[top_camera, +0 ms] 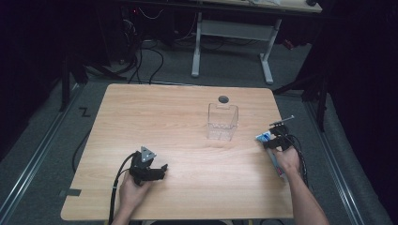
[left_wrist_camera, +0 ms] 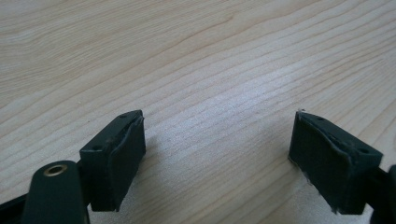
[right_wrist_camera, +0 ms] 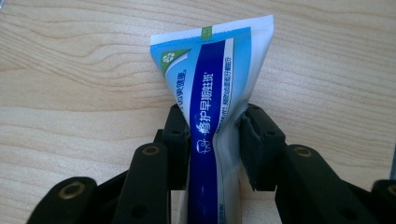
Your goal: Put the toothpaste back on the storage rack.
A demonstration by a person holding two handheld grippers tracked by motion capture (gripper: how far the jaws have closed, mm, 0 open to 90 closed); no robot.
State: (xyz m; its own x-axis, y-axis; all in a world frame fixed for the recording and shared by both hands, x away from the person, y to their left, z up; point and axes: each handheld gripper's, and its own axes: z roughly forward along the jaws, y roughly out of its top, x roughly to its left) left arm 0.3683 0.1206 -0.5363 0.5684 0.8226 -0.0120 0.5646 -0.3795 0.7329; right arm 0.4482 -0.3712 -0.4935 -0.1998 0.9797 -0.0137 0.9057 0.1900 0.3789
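the right gripper (right_wrist_camera: pixel 212 140) has its black jaws pinching a blue and white soft plastic toothpaste tube (right_wrist_camera: pixel 212 93), whose body creases between the pads; its flat crimped end points away from the gripper over the light wooden table (top_camera: pixel 178 122). in the high view the tube (top_camera: pixel 264 137) lies near the table's right edge, right of a clear plastic rectangular container (top_camera: pixel 222 122) standing upright. the left gripper (left_wrist_camera: pixel 217 154) rests near the front left, jaws spread wide over bare wood with nothing between them.
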